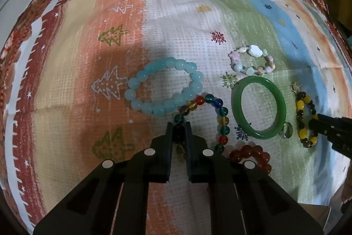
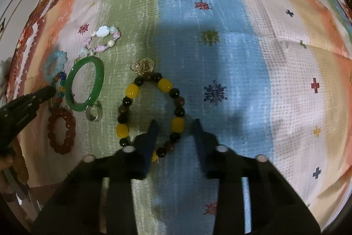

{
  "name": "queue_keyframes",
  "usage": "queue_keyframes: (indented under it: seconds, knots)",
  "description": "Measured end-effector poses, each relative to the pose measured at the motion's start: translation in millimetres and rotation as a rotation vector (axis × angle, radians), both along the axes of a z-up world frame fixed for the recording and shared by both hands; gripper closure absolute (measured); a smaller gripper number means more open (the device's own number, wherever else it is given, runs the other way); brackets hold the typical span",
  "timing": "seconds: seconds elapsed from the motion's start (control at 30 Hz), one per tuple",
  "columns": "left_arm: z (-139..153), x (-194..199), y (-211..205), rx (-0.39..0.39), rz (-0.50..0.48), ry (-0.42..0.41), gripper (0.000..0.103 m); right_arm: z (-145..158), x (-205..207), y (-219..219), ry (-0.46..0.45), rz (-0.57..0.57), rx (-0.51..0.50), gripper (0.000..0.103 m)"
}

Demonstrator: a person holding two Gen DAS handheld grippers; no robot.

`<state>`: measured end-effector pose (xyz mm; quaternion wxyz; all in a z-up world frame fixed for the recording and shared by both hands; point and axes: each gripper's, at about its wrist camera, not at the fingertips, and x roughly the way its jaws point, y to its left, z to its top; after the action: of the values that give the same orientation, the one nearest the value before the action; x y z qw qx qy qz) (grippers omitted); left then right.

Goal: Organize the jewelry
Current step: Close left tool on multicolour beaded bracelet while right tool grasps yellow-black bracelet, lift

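Two hand-held grippers come down on a scatter of bracelets laid out on a striped, snowflake-printed cloth [image 1: 176, 21] covering the worktop, in what looks like the pick-up step of sorting the jewelry.

The left hand-held gripper [image 1: 178, 127] has its jaws pressed close together on the near side of the multicolored bead bracelet [image 1: 220, 116], pinching a dark green bead between the pads. That strand lies just right of and touching the pale blue bead bracelet [image 1: 162, 87], with a red bead bracelet [image 1: 253, 153] at its near right.

The right hand-held gripper [image 2: 175, 124] straddles the right-hand run of the yellow and dark bead bracelet [image 2: 151, 111], one jaw inside the loop and one outside. In its own view a gap shows on either side of the yellow bead between the jaws, so the grip does not look firm yet.

Between the two grippers lie the green bangle [image 1: 259, 107], a small silver ring [image 1: 287, 130] touching its near rim, and a pastel charm bracelet [image 1: 252, 63] on the far side.

The next move probably calls for lifting each strand clear without dragging its neighbours, the multicolored one especially, since it touches the blue one.
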<state>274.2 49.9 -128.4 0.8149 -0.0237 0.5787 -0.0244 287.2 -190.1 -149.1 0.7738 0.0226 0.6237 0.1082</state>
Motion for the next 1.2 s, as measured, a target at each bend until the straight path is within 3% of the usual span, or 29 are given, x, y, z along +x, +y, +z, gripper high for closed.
queue_keyframes:
  seconds: [0.03, 0.23, 0.43, 1.2]
  knots:
    - [1.6, -0.8, 0.1, -0.004, 0.002, -0.003, 0.094, 0.0, -0.2, -0.4, 0.004, 0.003, 0.008, 0.089]
    - [20.6, -9.5, -0.1, -0.048, -0.002, -0.037, 0.094, 5.9, -5.0, 5.0, -0.006, 0.043, 0.024, 0.090]
    - [33.8, -22.5, -5.0, -0.078, -0.021, -0.054, 0.094, 31.6, -17.6, 12.1, -0.066, 0.069, 0.037, 0.090]
    - [81.4, -51.7, 4.7, -0.103, 0.022, -0.175, 0.094, 83.3, -49.1, 22.0, -0.208, 0.142, 0.047, 0.090]
